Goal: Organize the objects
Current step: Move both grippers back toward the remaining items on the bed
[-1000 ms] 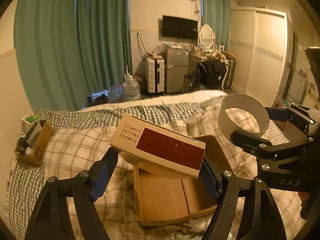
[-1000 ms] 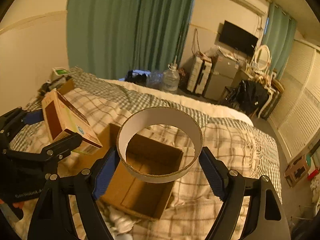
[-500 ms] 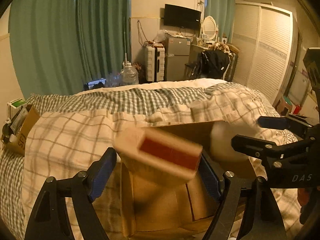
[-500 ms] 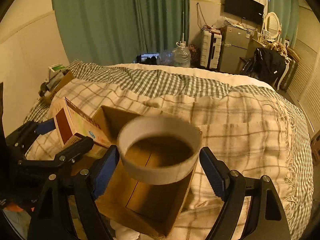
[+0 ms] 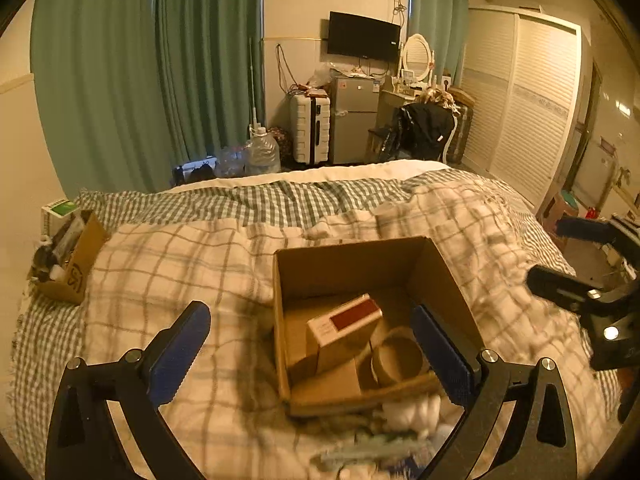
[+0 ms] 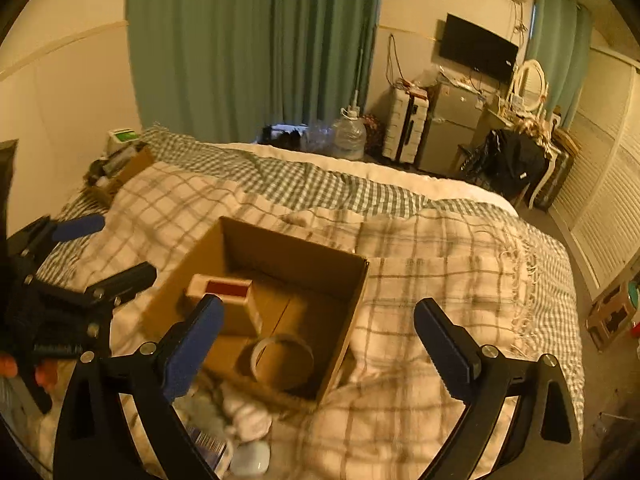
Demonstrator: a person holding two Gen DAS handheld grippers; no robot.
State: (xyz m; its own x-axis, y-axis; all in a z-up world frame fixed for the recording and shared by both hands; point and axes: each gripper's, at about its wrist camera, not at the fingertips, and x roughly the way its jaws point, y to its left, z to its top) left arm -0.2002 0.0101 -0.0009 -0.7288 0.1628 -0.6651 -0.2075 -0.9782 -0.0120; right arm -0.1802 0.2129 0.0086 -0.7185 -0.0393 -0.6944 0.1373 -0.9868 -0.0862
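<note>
An open cardboard box [image 5: 352, 256] [image 6: 288, 246] sits on the plaid blanket on the bed. Inside it lie a cream carton with a dark red panel [image 5: 344, 326] [image 6: 224, 292] and a white tape-roll ring [image 5: 400, 360] [image 6: 282, 360]. My left gripper [image 5: 312, 352] is open and empty, above the box's near edge. My right gripper [image 6: 320, 340] is open and empty, above the box's near right corner. Each gripper also shows in the other's view: the right one [image 5: 576, 264] and the left one [image 6: 96, 252].
A small cardboard box [image 5: 68, 264] with clutter sits at the bed's far left corner. White and printed items [image 6: 240, 436] lie on the blanket just in front of the box. Beyond the bed stand a water jug [image 5: 262, 152], suitcase [image 5: 310, 130] and wardrobe [image 5: 532, 120].
Both grippers opened and pulled back. The carton left the left gripper and the tape ring left the right gripper; both now lie inside the cardboard box.
</note>
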